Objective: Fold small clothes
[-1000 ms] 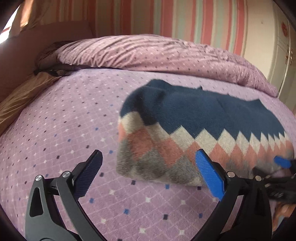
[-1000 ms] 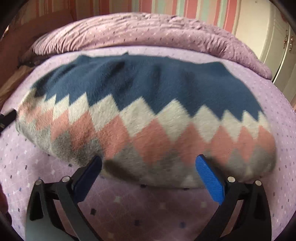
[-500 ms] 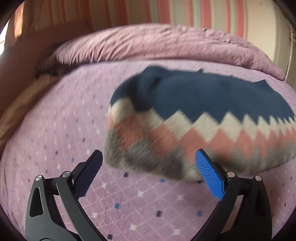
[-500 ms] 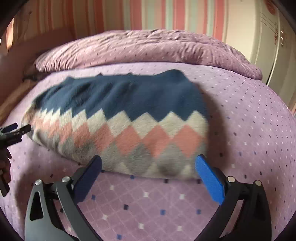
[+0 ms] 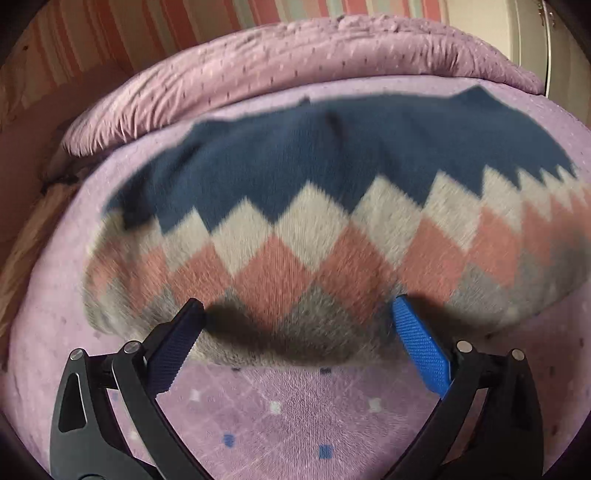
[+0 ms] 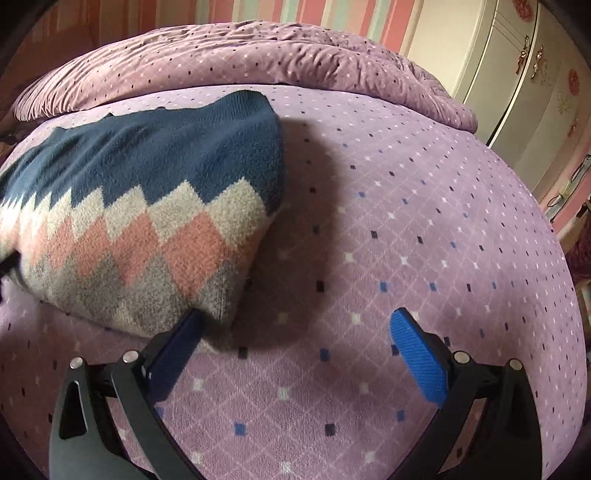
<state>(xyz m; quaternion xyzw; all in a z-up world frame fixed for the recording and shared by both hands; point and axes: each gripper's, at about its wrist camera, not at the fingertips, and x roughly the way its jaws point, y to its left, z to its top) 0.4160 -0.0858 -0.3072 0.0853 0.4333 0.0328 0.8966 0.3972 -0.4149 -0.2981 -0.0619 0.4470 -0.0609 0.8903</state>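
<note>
Folded sweater lying on the bed, both grippers spread wide

Sweater (image 5: 317, 229) is lying folded on the bed (image 5: 288, 413), a knitted piece with a navy top, then rows of cream, salmon and grey diamonds running toward its near edge. In the left wrist view it is filling most of the frame, slightly blurred, its grey hem sitting right at the fingertips of the left gripper (image 5: 297, 314). That gripper is standing wide apart, its dark left pad (image 5: 173, 350) and bright blue right pad (image 5: 419, 350) flanking the near hem with nothing pinched between them; whether either pad is touching the knit cannot be told.

In the right wrist view the same sweater (image 6: 140, 206) is lying toward the left, its right-hand corner reaching down to the left finger of the right gripper (image 6: 295, 321). This gripper is also spread wide, holding nothing, with the lilac dotted bedspread showing between its fingers.

Behind the sweater a rumpled purple duvet (image 6: 229, 62) is piled along the far side of the bed. A striped wall (image 6: 332, 14) is rising beyond it, and a cream wardrobe (image 6: 524, 77) with floral decoration is standing at the far right.
</note>
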